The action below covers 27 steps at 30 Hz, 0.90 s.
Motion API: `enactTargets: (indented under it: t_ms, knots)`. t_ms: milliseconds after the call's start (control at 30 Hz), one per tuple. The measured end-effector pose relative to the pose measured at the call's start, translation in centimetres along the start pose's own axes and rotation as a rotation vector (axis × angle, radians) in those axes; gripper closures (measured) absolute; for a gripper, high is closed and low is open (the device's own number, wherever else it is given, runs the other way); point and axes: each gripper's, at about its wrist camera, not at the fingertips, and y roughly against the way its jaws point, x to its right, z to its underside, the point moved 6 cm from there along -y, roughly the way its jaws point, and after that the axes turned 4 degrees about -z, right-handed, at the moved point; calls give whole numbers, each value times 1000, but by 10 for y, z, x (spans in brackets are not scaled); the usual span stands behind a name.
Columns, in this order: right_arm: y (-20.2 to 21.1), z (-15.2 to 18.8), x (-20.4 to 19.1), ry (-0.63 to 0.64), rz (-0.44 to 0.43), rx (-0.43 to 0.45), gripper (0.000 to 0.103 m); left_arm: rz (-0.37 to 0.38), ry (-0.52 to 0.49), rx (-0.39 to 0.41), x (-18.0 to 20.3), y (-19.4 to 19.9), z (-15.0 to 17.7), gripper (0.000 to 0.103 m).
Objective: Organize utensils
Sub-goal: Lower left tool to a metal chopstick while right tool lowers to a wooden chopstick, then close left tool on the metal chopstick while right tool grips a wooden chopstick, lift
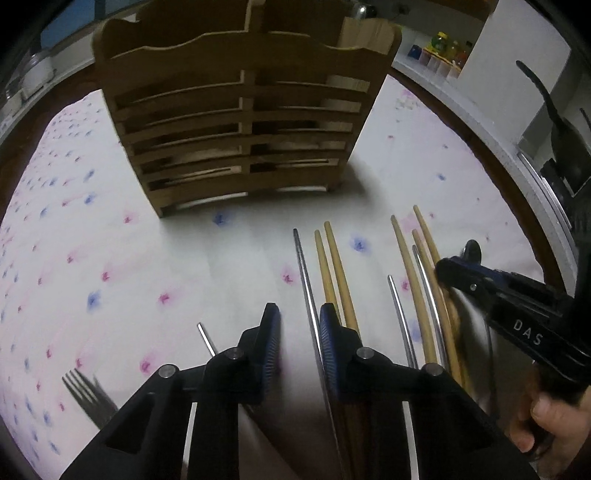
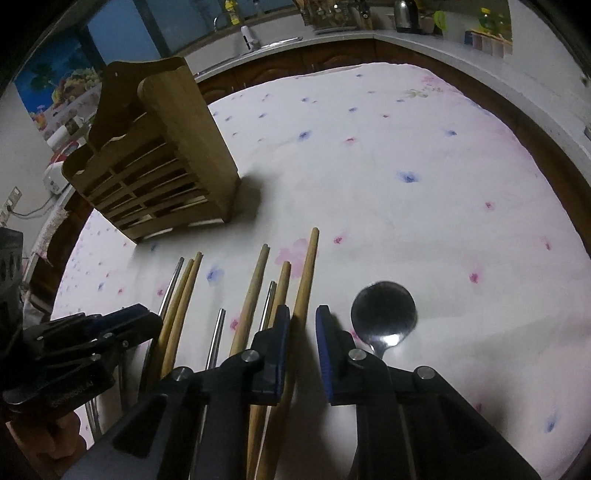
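Observation:
A slatted wooden utensil holder point(image 1: 240, 129) point(image 2: 159, 158) stands on the floral tablecloth point(image 1: 110, 240). In front of it lie several wooden chopsticks point(image 1: 336, 273) point(image 2: 255, 288) and metal chopsticks point(image 1: 303, 266) point(image 2: 218, 332). My left gripper point(image 1: 300, 314) point(image 2: 147, 319) is open low over them, a metal chopstick running along its right pad. My right gripper point(image 2: 303, 321) point(image 1: 458, 266) is open too, and a wooden chopstick point(image 2: 308, 273) lies beside its left pad. A metal spoon point(image 2: 384, 314) rests just right of it. A fork point(image 1: 86, 391) lies at the lower left.
The table's brown edge point(image 2: 554, 155) curves around the cloth, with a kitchen counter point(image 2: 332, 40) behind it. A kettle point(image 2: 404, 13), spice jars point(image 1: 443, 48) and a black pan handle point(image 1: 546, 103) sit beyond the table. A hand point(image 1: 546, 424) holds the right gripper.

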Motion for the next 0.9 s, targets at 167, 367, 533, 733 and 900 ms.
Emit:
enactTargets:
  t_ms: [167,367,533,733,900]
  knots:
    - [-8,-11,-1,21,16,-20,89,-24,-41,-16,6,-10,-9,83]
    - [-12,-13,-5,50,27,-17,89,-77,-118,-29,17,-16,-11,89]
    - [-12,-13,-4,51,40,-3,94,-91,-159,-22,25,-19,-11,97]
    - [10,-8,-3,-16,-46,33,97,-39,-91,-18,17,-8,-7,100]
    - [41,-4,-10,-22,-88,73,97,14,-42,42,9,26,-1,100]
